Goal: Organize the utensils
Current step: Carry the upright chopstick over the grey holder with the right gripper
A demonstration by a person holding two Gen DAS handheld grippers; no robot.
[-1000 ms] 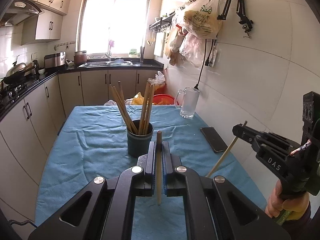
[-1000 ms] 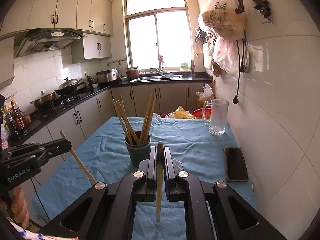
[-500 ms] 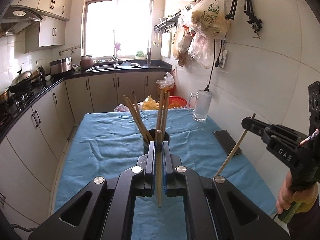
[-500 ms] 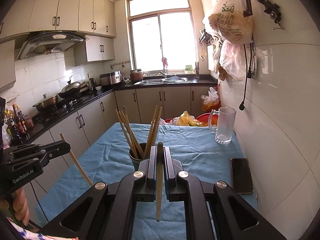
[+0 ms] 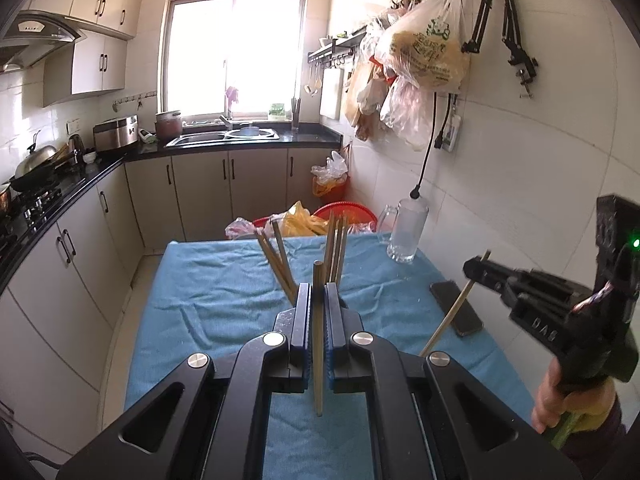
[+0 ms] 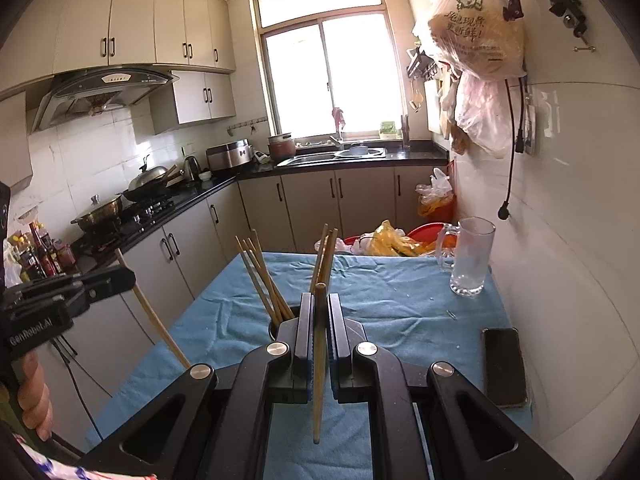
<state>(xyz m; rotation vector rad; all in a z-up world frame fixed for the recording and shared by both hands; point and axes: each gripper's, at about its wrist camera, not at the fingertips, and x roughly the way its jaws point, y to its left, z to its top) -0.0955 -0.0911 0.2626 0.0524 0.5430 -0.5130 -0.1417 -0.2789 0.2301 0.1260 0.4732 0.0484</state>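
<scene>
My left gripper (image 5: 318,292) is shut on a wooden chopstick (image 5: 318,344) held upright between the pads. My right gripper (image 6: 319,300) is shut on another wooden chopstick (image 6: 319,360), also upright. Both hover over the blue-clothed table (image 5: 208,300). A dark holder cup (image 6: 276,326) with several chopsticks (image 6: 260,276) stands mid-table, mostly hidden behind the fingers; in the left wrist view only its chopsticks (image 5: 276,260) show. The right gripper (image 5: 476,269) shows at the right of the left wrist view; the left gripper (image 6: 124,278) shows at the left of the right wrist view.
A glass mug (image 6: 468,258) stands at the table's far right by the tiled wall. A black phone (image 6: 504,366) lies near the right edge. Red basins and bags (image 6: 400,240) sit behind the table. Counters and a stove (image 6: 132,216) run along the left.
Both grippers have risen and drawn toward the holder cup, each still holding its chopstick. The cup now sits mostly hidden behind the fingers in both views.
</scene>
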